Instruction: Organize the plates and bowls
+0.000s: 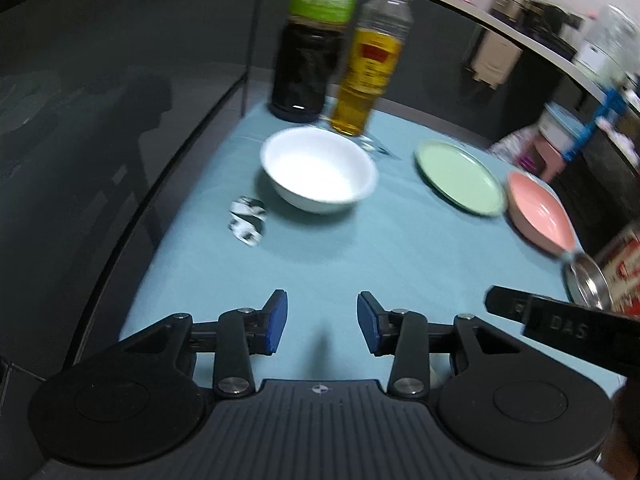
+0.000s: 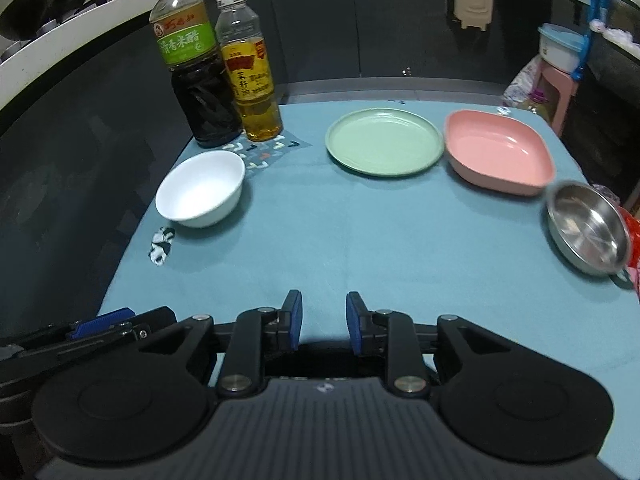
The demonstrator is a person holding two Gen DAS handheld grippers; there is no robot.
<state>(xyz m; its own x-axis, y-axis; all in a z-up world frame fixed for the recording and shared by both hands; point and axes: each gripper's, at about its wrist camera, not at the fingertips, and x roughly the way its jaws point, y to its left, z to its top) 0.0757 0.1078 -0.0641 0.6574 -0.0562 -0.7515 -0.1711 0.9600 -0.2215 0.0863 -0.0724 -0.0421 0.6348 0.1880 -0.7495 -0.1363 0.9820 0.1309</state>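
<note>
Ahead of the left tool (image 1: 322,322), whose blue pads stand apart with nothing between them, the white bowl (image 1: 319,168) sits on the blue surface (image 1: 360,252), a little to the tool's left. Behind it stand a dark bottle (image 1: 308,48) and an oil bottle (image 1: 368,68), close together. Further right of the tool lie the green plate (image 1: 460,176) and, just beside it, the pink dish (image 1: 538,212); whether they touch I cannot tell. At the far right edge a steel bowl (image 1: 588,284) shows only in part, beside a red-printed pack (image 1: 622,268). A crumpled scrap (image 1: 248,222) lies near the white bowl. This view is blurred.

Before the right tool (image 2: 323,322), also parted and empty, the same four pieces spread wide: white bowl (image 2: 201,188) far to its left, green plate (image 2: 385,142) ahead and slightly right, pink dish (image 2: 498,158) next to it, steel bowl (image 2: 586,228) off to the right near the surface edge. The left tool's blue pad (image 2: 102,320) pokes in low at the left.

Nothing looks sorted yet: no piece is stacked or nested, and both tools hold nothing, so I judge the task barely begun, with all the gathering left. The white bowl is deep and round, the green plate flat with a low rim, the pink dish squarish and shallow, the steel bowl shiny with a small handle.
</note>
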